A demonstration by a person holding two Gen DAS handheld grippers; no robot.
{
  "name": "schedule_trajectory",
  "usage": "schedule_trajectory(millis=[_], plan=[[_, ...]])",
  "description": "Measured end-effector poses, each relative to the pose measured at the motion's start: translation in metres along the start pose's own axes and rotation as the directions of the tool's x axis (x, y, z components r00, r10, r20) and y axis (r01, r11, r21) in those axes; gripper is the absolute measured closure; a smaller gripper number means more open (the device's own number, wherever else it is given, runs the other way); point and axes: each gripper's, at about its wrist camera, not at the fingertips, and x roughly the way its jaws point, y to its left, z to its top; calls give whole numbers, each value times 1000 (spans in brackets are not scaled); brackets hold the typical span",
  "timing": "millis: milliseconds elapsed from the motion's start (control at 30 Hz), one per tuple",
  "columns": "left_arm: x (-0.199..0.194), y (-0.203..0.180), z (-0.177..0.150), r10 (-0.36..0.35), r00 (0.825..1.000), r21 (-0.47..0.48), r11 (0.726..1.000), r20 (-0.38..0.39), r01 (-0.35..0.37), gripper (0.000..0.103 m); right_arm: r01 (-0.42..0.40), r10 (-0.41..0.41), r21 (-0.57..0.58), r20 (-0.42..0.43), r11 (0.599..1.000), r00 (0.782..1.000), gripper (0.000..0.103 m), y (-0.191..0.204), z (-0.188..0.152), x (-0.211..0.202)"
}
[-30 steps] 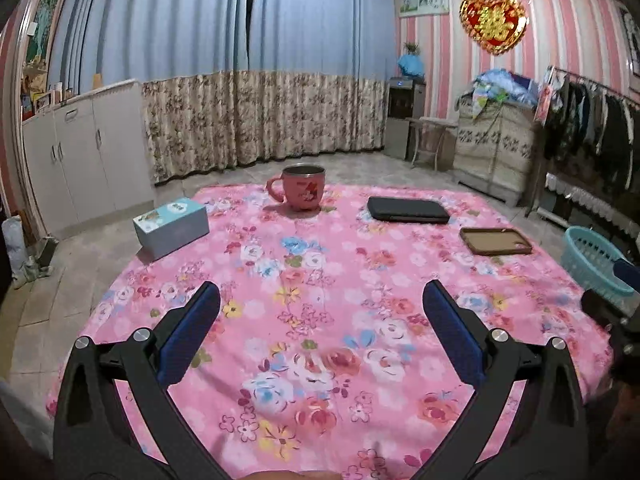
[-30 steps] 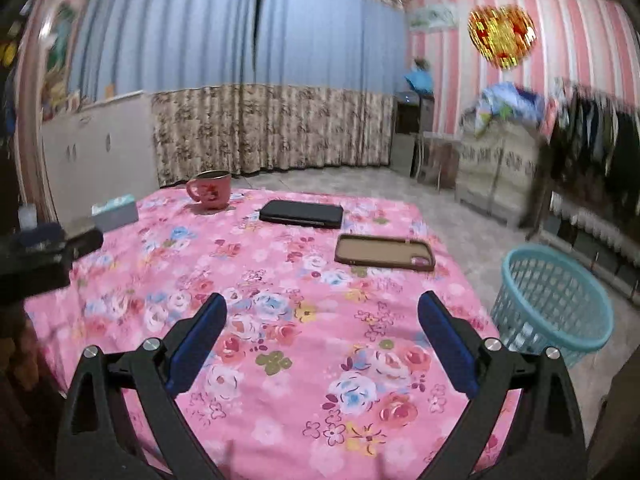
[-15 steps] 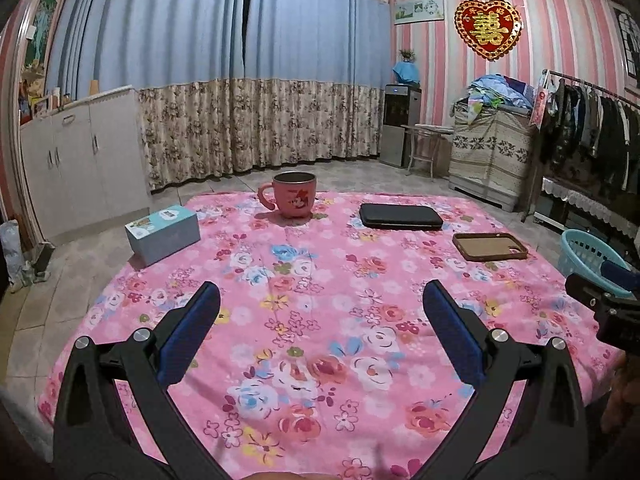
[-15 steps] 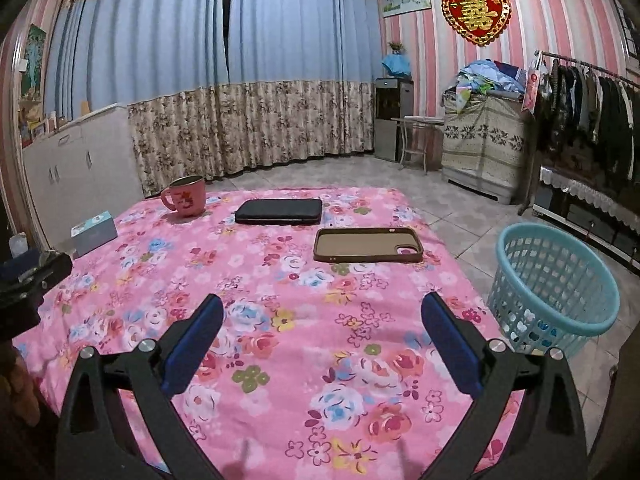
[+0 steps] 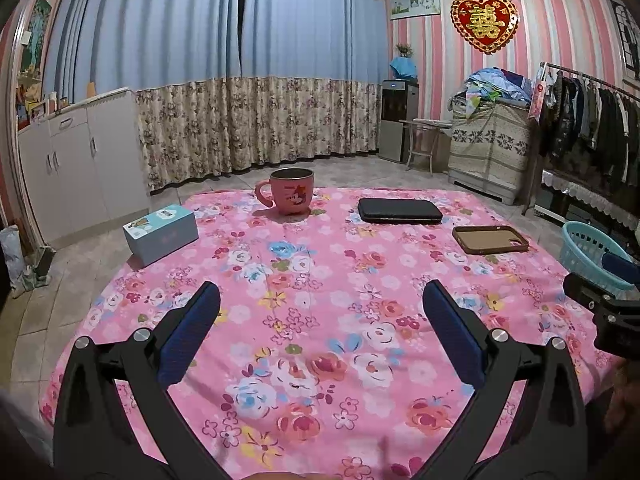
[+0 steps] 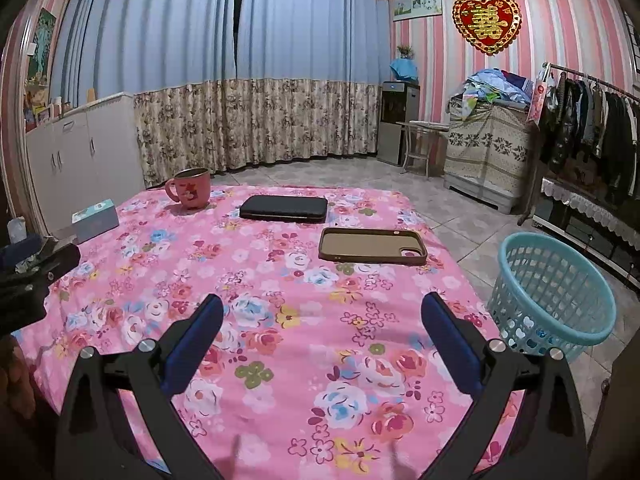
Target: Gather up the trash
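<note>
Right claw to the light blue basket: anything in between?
Nothing visible. The right claw hangs open over the pink floral tablecloth; the light blue plastic lattice basket stands on the floor off the table's right edge. The brown phone case lies farther back.

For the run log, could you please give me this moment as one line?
left gripper: open, empty | right gripper: open, empty | basket: on floor, right of table | nothing grasped
</note>
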Motion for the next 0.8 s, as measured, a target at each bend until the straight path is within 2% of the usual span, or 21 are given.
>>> schedule_trajectory(millis=[800], plan=[[3,0,-1,-6,1000,-9,1000,-2,6,5,-7,7,-9,-9,1000,1000,6,3,0,0]])
